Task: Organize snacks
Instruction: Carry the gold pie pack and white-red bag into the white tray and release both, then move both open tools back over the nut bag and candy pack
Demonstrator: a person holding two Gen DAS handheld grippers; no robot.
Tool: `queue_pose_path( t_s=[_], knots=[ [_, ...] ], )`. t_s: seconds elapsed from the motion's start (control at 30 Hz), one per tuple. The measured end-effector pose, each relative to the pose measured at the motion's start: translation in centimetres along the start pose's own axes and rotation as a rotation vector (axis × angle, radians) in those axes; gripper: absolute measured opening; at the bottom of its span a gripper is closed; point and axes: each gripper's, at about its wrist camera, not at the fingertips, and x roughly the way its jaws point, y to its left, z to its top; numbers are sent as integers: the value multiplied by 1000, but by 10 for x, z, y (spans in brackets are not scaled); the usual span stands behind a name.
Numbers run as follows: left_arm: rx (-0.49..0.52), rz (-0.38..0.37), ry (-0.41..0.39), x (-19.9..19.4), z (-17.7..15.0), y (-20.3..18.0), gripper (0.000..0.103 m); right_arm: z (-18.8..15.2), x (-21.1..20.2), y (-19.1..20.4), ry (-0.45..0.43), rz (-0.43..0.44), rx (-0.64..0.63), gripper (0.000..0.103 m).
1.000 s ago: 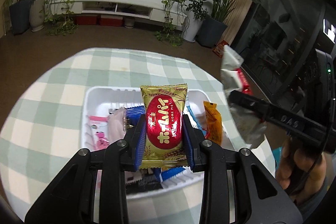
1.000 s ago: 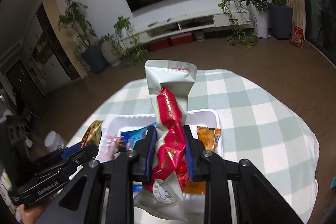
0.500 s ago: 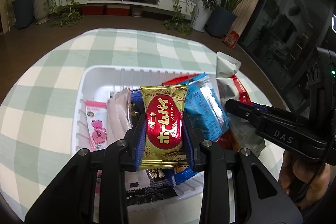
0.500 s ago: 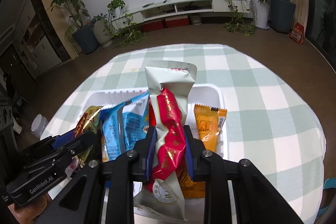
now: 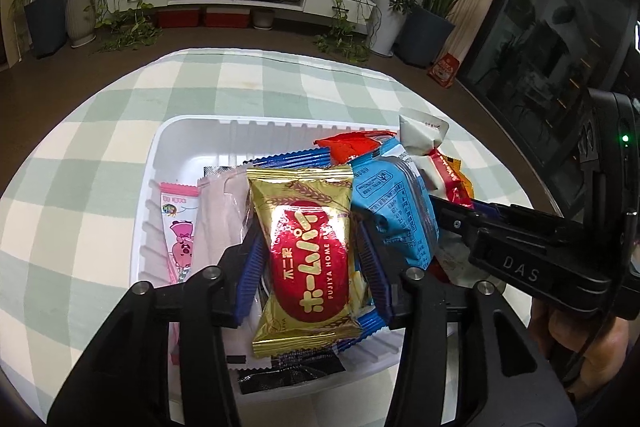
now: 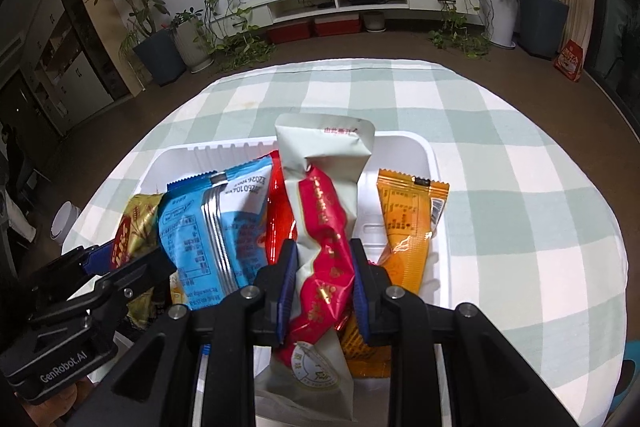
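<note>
A gold and red pie pack stands between the jaws of my left gripper, low in the white tray. Those jaws are opening, and small gaps show between the blue pads and the pack. My right gripper is shut on a grey and red snack pack, held upright over the tray. A blue pack leans between the two grippers. The right wrist view has the left gripper at the lower left with the gold pack.
In the tray lie a pink pack, a pale pink pack, a red pack and an orange pack. The tray sits on a round table with a green check cloth. A person's hand holds the right gripper.
Both grippers have sunk towards the tray with their packs. The left jaws have spread away from the gold pack. The right grip is unchanged.
</note>
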Motion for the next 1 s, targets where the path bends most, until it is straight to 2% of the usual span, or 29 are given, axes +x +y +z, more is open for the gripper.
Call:
queue_pose_path(
  t_s=[0.03, 0.13, 0.23, 0.3, 0.37, 0.53, 0.73, 0.77, 0.87, 0.97, 1.0],
  knots=[
    [-1, 0, -2, 0, 0, 0, 46, 0, 0, -1, -1, 1, 2, 29],
    [-5, 3, -9, -3, 1, 1, 60, -1, 1, -1, 3, 0, -2, 31],
    [-15, 0, -13, -4, 1, 3, 61, -1, 0, 1, 1, 1, -10, 32],
    [-18, -1, -17, -5, 1, 4, 61, -1, -1, 1, -4, 4, -12, 37],
    [-19, -3, -20, -8, 1, 4, 67, -1, -3, 2, -9, 5, -14, 40],
    [-16, -1, -35, -13, 1, 3, 70, 1, -11, 2, -33, 10, -10, 45],
    [-11, 7, -48, -21, -1, -1, 81, 5, -27, -4, -77, 30, 22, 55],
    [-11, 8, -51, -23, -1, -1, 88, 6, -29, -5, -85, 35, 28, 59],
    [-14, 10, -63, -28, -1, -2, 91, 7, -38, -8, -117, 55, 45, 74],
    [-17, 26, -75, -34, -1, -1, 102, 7, -47, -11, -160, 64, 57, 82],
    [-18, 33, -80, -36, -2, -1, 102, 7, -50, -12, -175, 63, 61, 86]
  ],
)
